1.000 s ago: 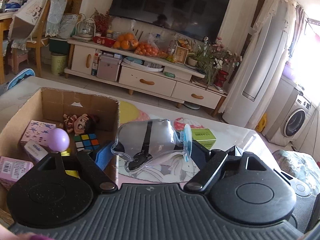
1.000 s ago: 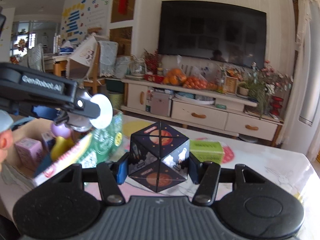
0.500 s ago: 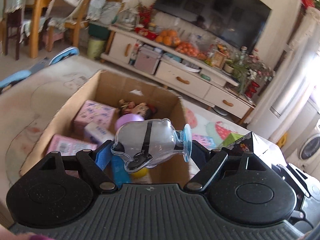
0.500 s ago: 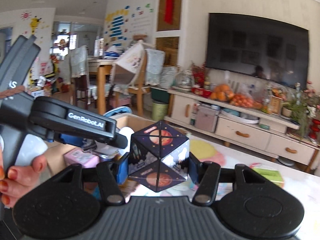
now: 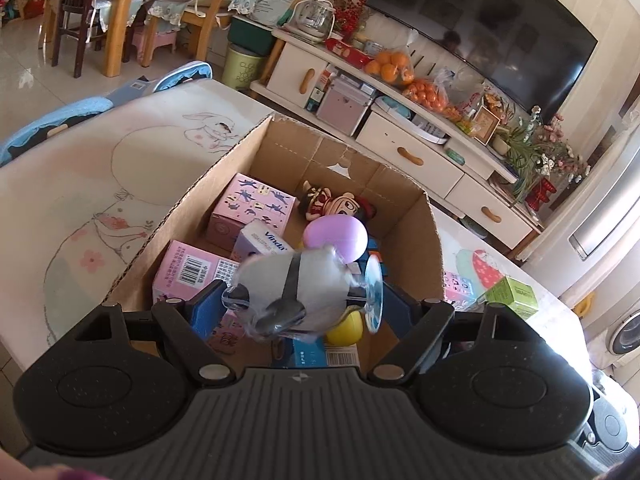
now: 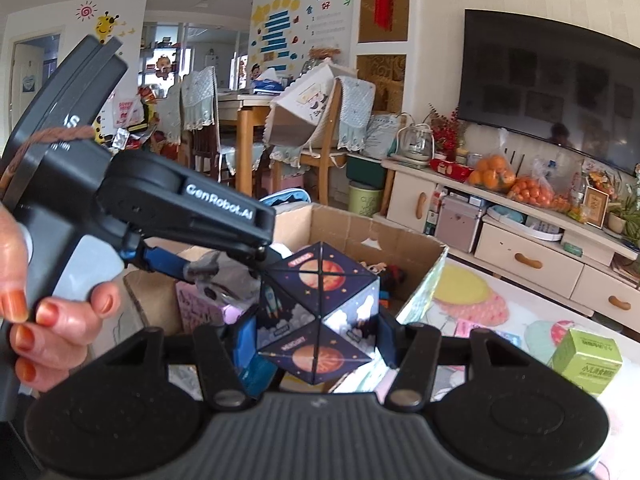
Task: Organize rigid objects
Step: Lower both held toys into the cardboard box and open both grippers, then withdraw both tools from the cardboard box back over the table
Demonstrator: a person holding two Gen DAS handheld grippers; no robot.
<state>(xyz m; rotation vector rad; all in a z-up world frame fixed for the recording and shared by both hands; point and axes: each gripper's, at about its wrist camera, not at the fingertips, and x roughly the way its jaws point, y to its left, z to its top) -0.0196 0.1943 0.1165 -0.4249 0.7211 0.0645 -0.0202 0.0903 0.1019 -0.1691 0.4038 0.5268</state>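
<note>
Left wrist view looks down into the open cardboard box point(image 5: 276, 148), where pink boxes, a doll and a purple egg point(image 5: 335, 237) already lie. The left gripper point(image 5: 295, 307) is clenched on a clear plastic toy point(image 5: 292, 284), blurred in the picture, and hangs directly over the box's near end. From the right wrist, the right gripper point(image 6: 318, 326) grasps a dark space-patterned cube point(image 6: 318, 316) just short of the box's near rim, beside the left tool. This looks like the drop-off step: the toy seems ready to be let go into a free gap between the boxes. The cube then needs carrying over the rim once the left tool clears. A green box point(image 6: 587, 360) waits on the table.
</note>
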